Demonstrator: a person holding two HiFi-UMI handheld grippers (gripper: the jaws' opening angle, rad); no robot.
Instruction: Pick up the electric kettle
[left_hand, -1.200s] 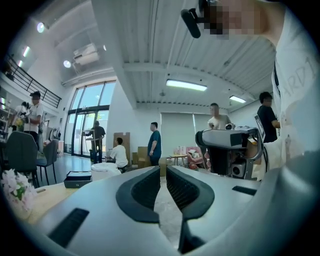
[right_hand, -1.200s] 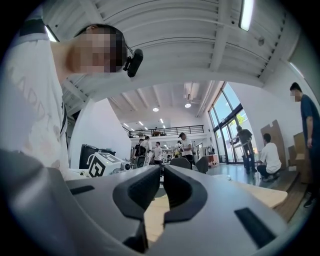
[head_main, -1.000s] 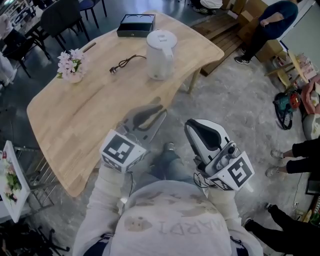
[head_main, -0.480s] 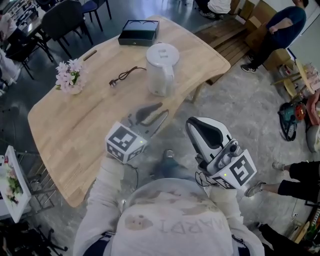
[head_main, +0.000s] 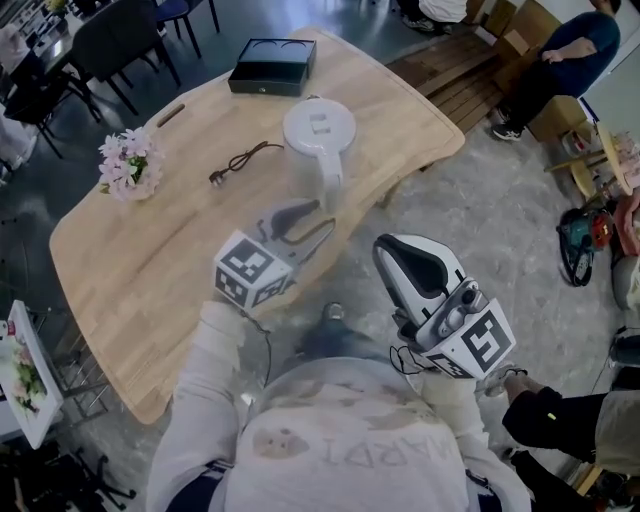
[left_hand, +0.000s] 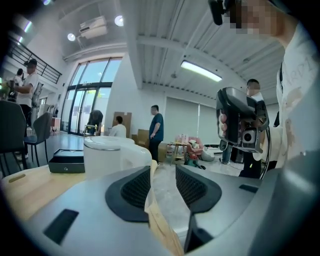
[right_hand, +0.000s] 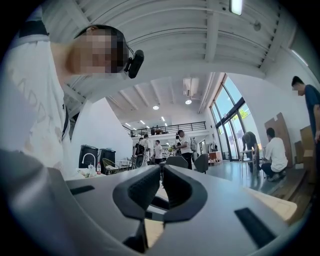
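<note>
Seemingly an approach: on the wooden table (head_main: 150, 235) the white electric kettle (head_main: 318, 135) stands upright, upper centre in the head view, with the left gripper (head_main: 318, 216) near below it, its 2 jaws just opened with nothing between and likely next to straddle the blurred handle (head_main: 328, 185), while the right gripper (head_main: 390, 255), lower right, has its jaws together.

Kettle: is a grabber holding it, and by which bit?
No, nothing is held. The left gripper, its empty jaws just opened wider, is short of the kettle; the right gripper is shut, empty.
</note>
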